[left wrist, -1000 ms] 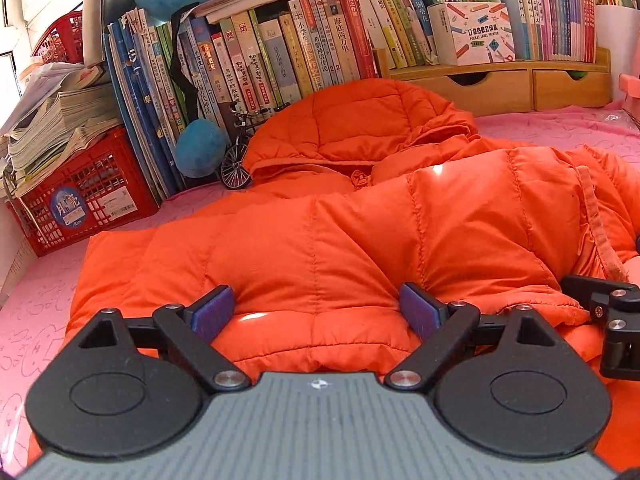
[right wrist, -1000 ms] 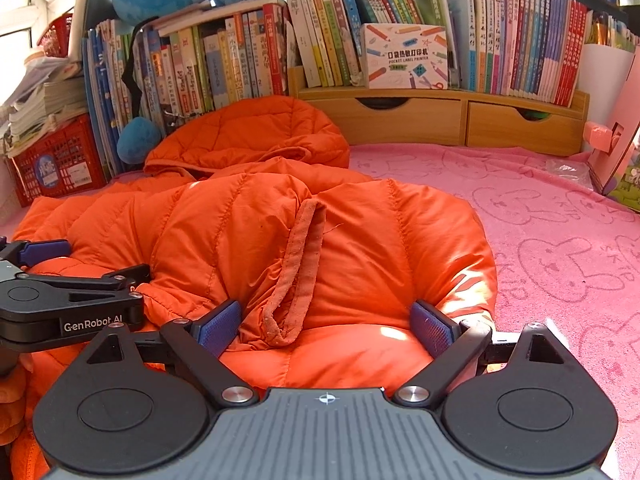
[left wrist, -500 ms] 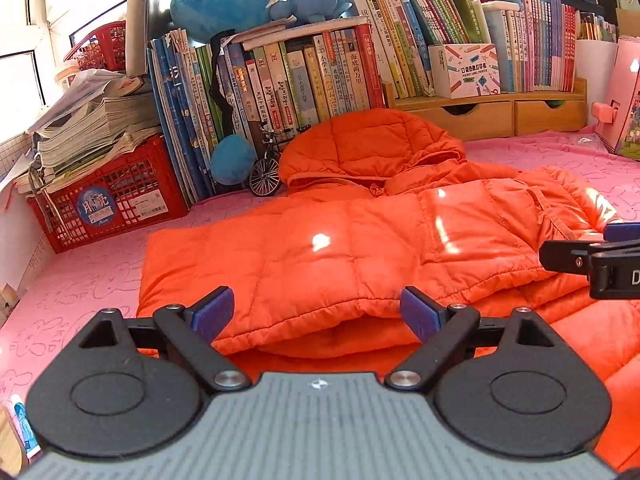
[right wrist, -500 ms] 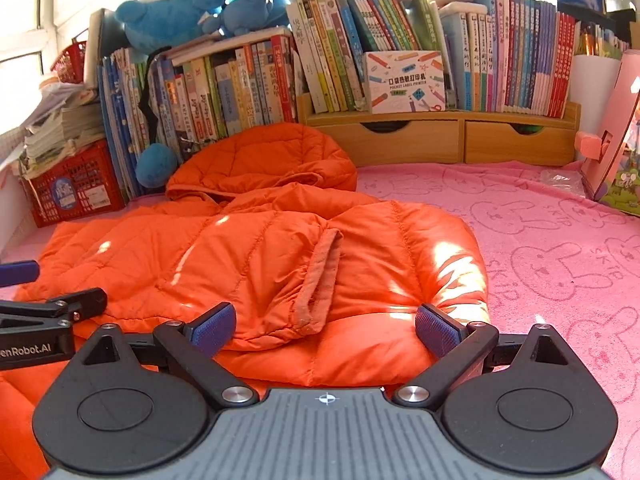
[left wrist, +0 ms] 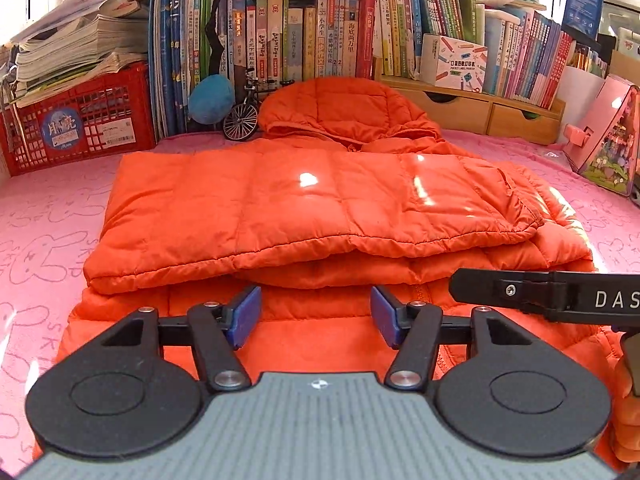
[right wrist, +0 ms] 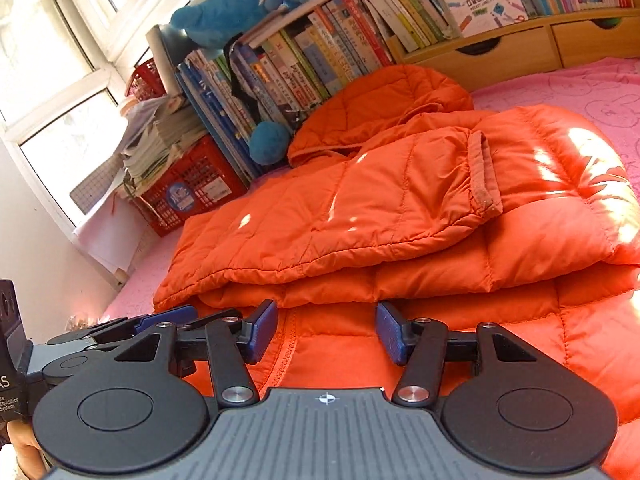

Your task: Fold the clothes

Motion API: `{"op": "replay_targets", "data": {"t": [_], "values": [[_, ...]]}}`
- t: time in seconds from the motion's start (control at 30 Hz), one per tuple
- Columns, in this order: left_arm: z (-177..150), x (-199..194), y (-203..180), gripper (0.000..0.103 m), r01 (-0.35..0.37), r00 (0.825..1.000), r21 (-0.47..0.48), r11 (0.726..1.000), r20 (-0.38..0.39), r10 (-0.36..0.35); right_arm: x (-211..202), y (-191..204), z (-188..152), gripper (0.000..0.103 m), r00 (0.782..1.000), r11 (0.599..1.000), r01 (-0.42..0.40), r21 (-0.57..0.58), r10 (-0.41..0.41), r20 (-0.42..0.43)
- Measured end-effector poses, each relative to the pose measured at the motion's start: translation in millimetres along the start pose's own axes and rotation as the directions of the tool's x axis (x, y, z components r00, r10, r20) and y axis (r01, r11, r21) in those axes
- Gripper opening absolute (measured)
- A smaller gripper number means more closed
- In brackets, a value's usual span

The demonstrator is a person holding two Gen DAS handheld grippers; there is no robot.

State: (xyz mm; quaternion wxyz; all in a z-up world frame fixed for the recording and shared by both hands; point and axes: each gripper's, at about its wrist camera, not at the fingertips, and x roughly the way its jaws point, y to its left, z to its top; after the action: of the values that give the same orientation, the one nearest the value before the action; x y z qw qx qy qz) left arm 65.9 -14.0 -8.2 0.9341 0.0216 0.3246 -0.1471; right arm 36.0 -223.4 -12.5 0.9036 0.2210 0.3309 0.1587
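Orange puffer jacket lies on the pink rabbit-print cover of the bench, sleeves folded across the chest into a flat band, lower body panel spread toward the cameras. Hood at the far end, touching or just short of the row of books; a small model bicycle stands just beside the hood. Long axis runs hood to hem, away from the cameras; hood points at the books, hem toward the person. The folded sleeve band lies crosswise to that axis, cuff on the right.

Left hand-held gripper over the lower panel near the zip, jaws closing, halfway together; fabric lies beneath and between the pads, no pinch visible. Right hand-held gripper just beside it, same state: closing, nothing clamped that I can see.

Risks, as judged:
- slick puffy shell could slide out of a shallow pinch, or only the top layer gets taken
- lifting the hem could drag the sleeve band askew
- trapped air may spring the fold open
- a push toward the hood could topple the bicycle
- the two grippers sit close and could collide
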Motion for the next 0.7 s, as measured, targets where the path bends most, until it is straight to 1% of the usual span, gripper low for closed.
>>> {"op": "replay_targets", "data": {"t": [0.03,0.07,0.17,0.3,0.33,0.37,0.43,0.53,0.6,0.7], "values": [[0,2,0,0.059,-0.006,1.0,0.003,1.0,0.004,0.006,2,3,0,0.056,1.0,1.0,-0.006,-0.01,0.006,-0.006],[-1,4,0,0.059,-0.027,1.0,0.01,1.0,0.007,0.027,4,5,-1,0.056,1.0,1.0,-0.009,-0.02,0.008,-0.013],[-3,14,3,0.06,-0.109,0.994,0.03,0.994,-0.001,0.109,12,8,-3,0.054,0.999,0.999,0.032,-0.043,-0.033,-0.031],[-6,19,16,0.069,-0.197,0.98,0.029,0.98,-0.012,0.197,10,2,-6,0.036,0.995,0.994,0.099,-0.053,-0.1,-0.024],[-6,20,20,0.07,-0.208,0.978,0.024,0.978,-0.015,0.208,8,-1,-6,0.029,0.993,0.992,0.114,-0.05,-0.115,-0.021],[-7,20,24,0.07,-0.21,0.978,0.016,0.978,-0.018,0.21,6,-6,-6,0.026,0.992,0.991,0.126,-0.042,-0.127,-0.018],[-7,20,32,0.071,-0.217,0.976,0.002,0.976,-0.024,0.217,0,-17,-5,0.013,0.988,0.989,0.15,-0.012,-0.151,-0.014],[-8,21,38,0.077,-0.255,0.967,-0.008,0.967,-0.028,0.255,-10,-36,-4,0.001,0.984,0.984,0.176,0.041,-0.176,-0.005],[-8,21,42,0.079,-0.276,0.961,-0.013,0.961,-0.031,0.275,-17,-45,-3,0.0,0.981,0.979,0.192,0.063,-0.193,0.005],[-9,20,47,0.08,-0.299,0.954,-0.009,0.954,-0.029,0.298,-27,-51,-4,0.0,0.967,0.967,0.251,0.047,-0.252,0.024]]}}
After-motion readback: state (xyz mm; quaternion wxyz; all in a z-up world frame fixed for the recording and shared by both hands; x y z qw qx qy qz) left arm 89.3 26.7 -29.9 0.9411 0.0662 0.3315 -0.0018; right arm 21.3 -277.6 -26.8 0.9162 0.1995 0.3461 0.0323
